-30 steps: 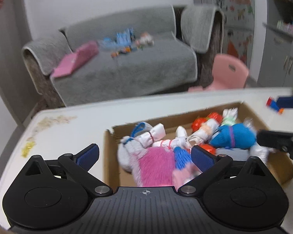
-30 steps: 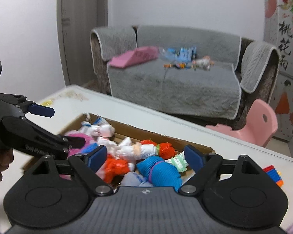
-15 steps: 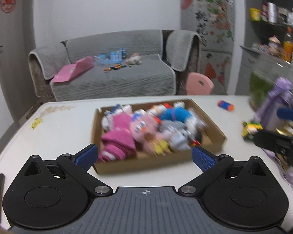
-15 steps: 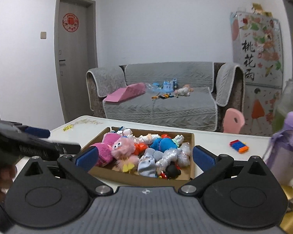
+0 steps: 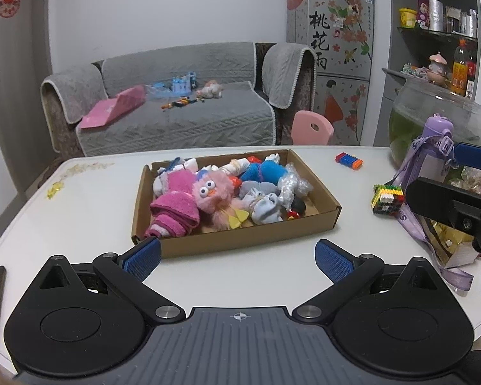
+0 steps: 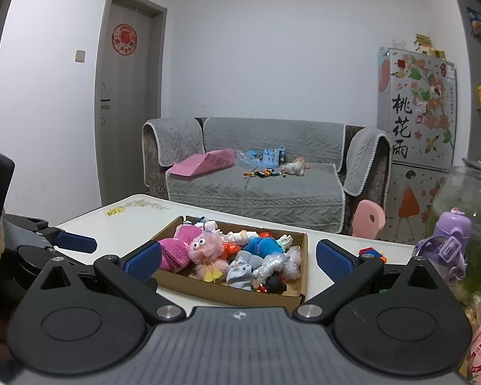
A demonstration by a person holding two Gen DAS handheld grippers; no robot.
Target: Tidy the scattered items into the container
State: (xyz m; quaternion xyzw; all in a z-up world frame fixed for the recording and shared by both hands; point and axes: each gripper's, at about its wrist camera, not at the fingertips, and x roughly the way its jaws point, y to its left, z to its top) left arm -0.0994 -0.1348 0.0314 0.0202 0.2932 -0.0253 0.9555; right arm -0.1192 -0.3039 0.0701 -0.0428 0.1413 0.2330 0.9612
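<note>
Toys sit in the box (image 5: 317,223) on the bench (image 5: 89,205).
Left gripper (image 5: 237,260) and right gripper (image 6: 237,261) are both wide open, holding nothing.

White counter (image 5: 89,211): shallow brown cardboard box (image 5: 317,192) at centre, filled with a pink rolled towel (image 5: 176,207), fluffy pink googly-eyed plush (image 5: 213,194), blue knitted toy (image 5: 263,170) and pale grey sock bundle (image 5: 263,207). Outside the box: red-blue-orange block strip (image 5: 349,161), multicoloured brick cube (image 5: 387,199), lilac strapped water bottle (image 5: 433,157). Left gripper (image 5: 237,256) in foreground, blue-padded jaws spread, empty. Right gripper (image 5: 445,186) at right edge.
</note>
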